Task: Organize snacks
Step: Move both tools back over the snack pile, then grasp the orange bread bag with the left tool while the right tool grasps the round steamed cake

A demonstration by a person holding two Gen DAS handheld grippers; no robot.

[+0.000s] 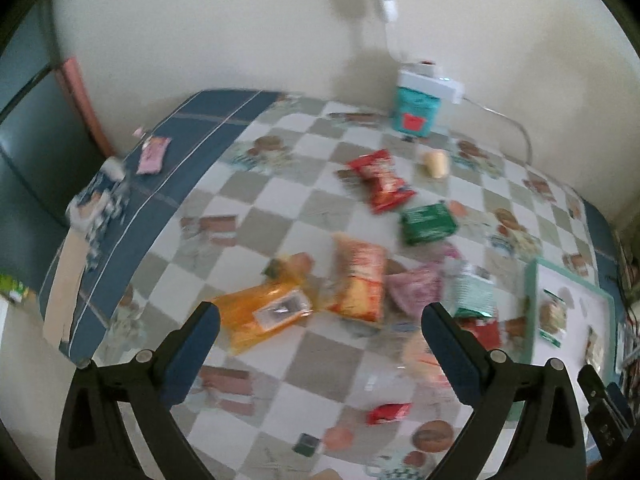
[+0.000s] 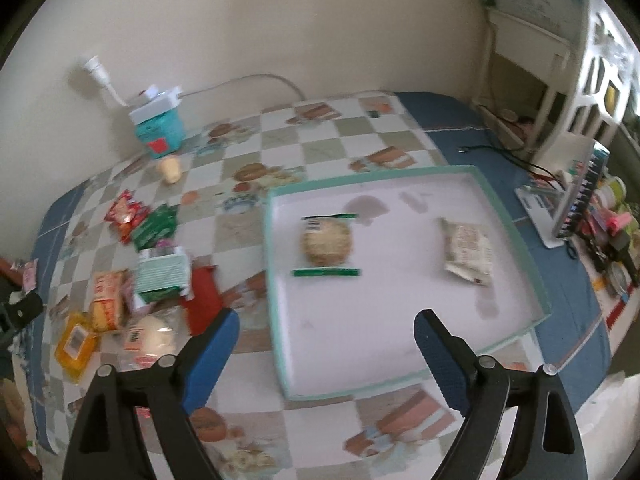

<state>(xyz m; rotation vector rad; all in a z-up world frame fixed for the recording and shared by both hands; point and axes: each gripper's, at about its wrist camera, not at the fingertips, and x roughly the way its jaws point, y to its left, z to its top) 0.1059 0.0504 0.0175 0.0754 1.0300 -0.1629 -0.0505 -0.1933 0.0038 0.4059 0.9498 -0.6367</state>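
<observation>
1. Left gripper: matte black plastic arms, triangular cut-outs near the base.
2. Silver round screw heads on each arm.
3. Right gripper: same build, blue ribbed pads.

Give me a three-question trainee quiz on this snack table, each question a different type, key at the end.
1. True or false: the tray already holds two snacks.
2. Which lies in the tray? A) round cracker pack B) orange packet C) red packet
3. Fill in: the left gripper and right gripper both have their jaws ____.

Key: 1 true; 2 A; 3 open, nothing between them.
</observation>
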